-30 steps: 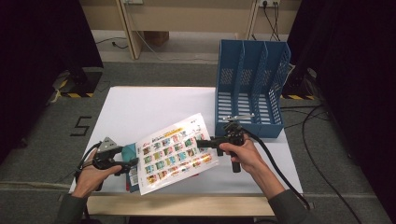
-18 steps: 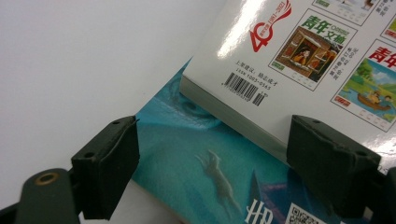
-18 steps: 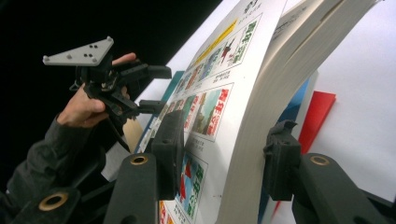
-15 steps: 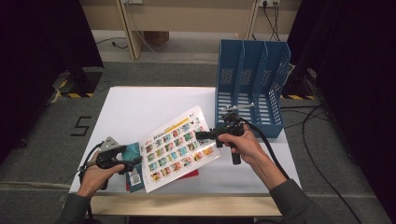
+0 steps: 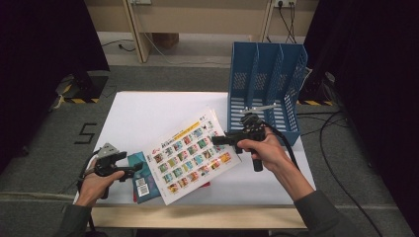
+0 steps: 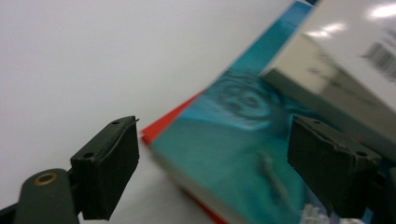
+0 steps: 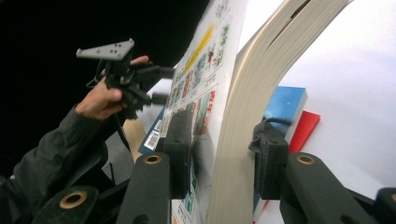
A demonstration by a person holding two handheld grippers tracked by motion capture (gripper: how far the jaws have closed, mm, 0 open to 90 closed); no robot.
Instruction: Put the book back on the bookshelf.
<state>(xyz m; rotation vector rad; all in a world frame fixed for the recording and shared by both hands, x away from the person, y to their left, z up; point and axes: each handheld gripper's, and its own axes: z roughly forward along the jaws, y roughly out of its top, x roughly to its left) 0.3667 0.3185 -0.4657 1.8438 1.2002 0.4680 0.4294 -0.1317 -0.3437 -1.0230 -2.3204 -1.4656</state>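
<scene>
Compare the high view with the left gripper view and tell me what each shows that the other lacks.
High view alone: the blue file rack, the right gripper at the picture-covered book's edge, and the left gripper from outside. Left gripper view alone: a red book peeking out under the teal book, between open jaws. Shared: the teal book and the white table.

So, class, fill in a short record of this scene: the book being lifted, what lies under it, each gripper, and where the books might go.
Lifted book: thick white book with picture-grid cover, tilted up at its right edge
Right gripper: jaws have just been closing, clamped on that book's edge
Left gripper: open, astride the teal book, not pressing
Under it: teal book on a red book
Likely destination: blue file rack, empty slots
Surface: white table
</scene>
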